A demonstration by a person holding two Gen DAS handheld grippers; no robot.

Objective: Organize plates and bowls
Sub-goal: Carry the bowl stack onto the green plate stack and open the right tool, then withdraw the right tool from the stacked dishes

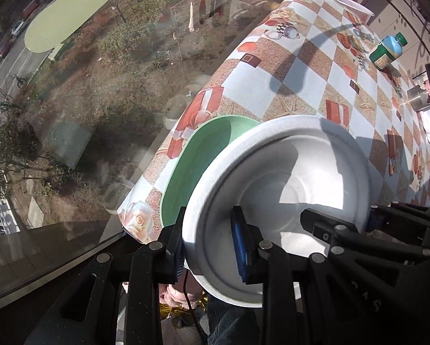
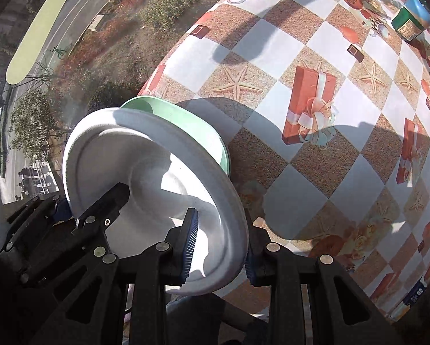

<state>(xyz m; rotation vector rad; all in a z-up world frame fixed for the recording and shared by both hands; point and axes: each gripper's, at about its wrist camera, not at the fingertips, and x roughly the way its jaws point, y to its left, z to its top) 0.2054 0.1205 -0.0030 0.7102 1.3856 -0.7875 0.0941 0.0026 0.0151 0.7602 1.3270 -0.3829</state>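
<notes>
Left claw points steeply down, jaws clamped tight. Right claw mirrors it opposite, jaws likewise clamped.

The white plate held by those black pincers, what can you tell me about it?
The round white plate with a broad raised rim looks like matte moulded paper pulp or foam, with a sunken centre and faint rings. It is empty, partly sunlit and partly shadowed. It is held tilted above the green plate at the edge of the checked tablecloth. The left gripper and right gripper each clamp its rim on opposite sides.
</notes>
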